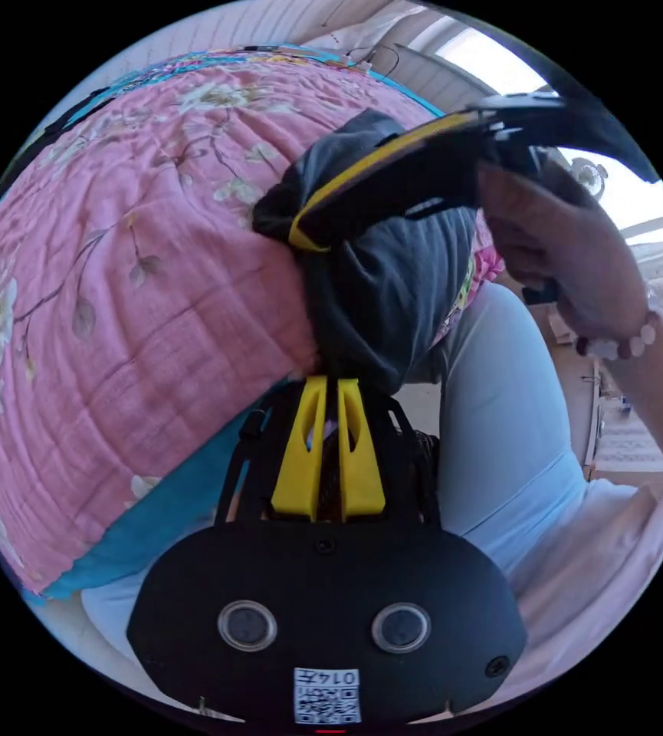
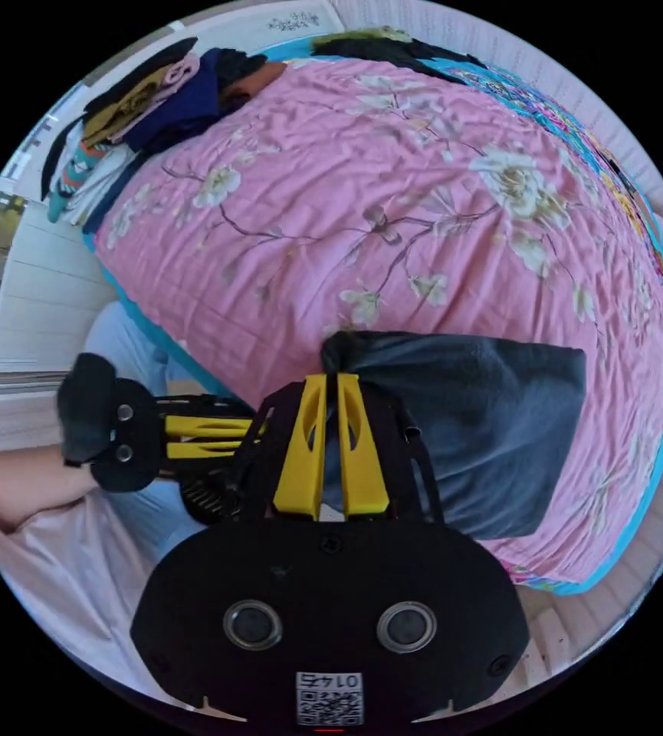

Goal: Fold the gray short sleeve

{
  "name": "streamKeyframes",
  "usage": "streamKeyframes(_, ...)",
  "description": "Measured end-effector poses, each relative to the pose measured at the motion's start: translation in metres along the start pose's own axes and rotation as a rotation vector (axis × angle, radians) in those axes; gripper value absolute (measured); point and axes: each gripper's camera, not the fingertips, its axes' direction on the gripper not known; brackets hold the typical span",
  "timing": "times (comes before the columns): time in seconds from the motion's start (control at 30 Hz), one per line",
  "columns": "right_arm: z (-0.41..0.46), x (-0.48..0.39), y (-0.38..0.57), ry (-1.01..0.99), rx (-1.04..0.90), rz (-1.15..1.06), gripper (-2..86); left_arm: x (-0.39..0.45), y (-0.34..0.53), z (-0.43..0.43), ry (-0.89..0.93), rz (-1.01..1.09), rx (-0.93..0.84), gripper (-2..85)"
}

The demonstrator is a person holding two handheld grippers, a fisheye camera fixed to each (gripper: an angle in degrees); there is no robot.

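Note:
The gray short sleeve shirt [image 1: 392,291] hangs bunched over the near edge of the bed. In the left gripper view my left gripper [image 1: 331,381] is shut on its lower fold. My right gripper [image 1: 302,231] reaches in from the upper right, held by a hand [image 1: 569,261], and pinches the shirt's top. In the right gripper view the shirt [image 2: 469,429] lies folded flat to the right on the bedspread. My right gripper [image 2: 329,377] is shut on its near-left corner. The left gripper [image 2: 254,434] lies close beside it at the left, its tips hidden behind the right gripper's frame.
A pink floral bedspread [image 2: 392,207] with a blue border covers the bed. A pile of dark and coloured clothes [image 2: 155,92] sits at its far corner. The person's legs in light trousers [image 1: 500,429] stand against the bed edge. A bright window [image 1: 492,65] lies beyond.

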Motion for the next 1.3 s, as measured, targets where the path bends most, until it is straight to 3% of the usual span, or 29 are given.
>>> streamKeyframes(0.1, -0.064, 0.018, 0.031, -0.064, 0.113, -0.003, 1.2, -0.017, 0.012, -0.025, 0.077, -0.033, 0.047, -0.2)
streamKeyframes(0.27, -0.16, 0.067, 0.112, -0.224, 0.295, 0.058, 0.5, -0.008, 0.033, -0.105, 0.16, 0.062, 0.27, -0.9)
streamKeyframes(0.47, -0.192, 0.11, 0.2, -0.365, 0.451, 0.224, 0.3, 0.001, 0.053, -0.174, 0.253, 0.15, 0.367, -0.9)
streamKeyframes(0.6, -0.189, 0.132, 0.255, -0.391, 0.485, 0.348, 0.3, -0.004, 0.065, -0.184, 0.339, 0.155, 0.336, -0.6)
streamKeyframes(0.77, -0.18, 0.168, 0.331, -0.463, 0.557, 0.572, 0.3, -0.036, 0.07, -0.178, 0.102, 0.014, 0.313, 4.5)
streamKeyframes(0.9, -0.18, 0.176, 0.35, -0.514, 0.592, 0.608, 0.3, -0.056, 0.05, -0.168, 0.053, -0.068, 0.27, 8.5)
streamKeyframes(1.03, -0.188, 0.177, 0.358, -0.499, 0.594, 0.601, 0.3, -0.057, 0.037, -0.146, 0.106, -0.091, 0.107, 8.6)
streamKeyframes(1.3, -0.185, 0.187, 0.368, -0.527, 0.566, 0.606, 0.3, -0.063, 0.091, -0.138, 0.173, -0.123, 0.113, 10.5)
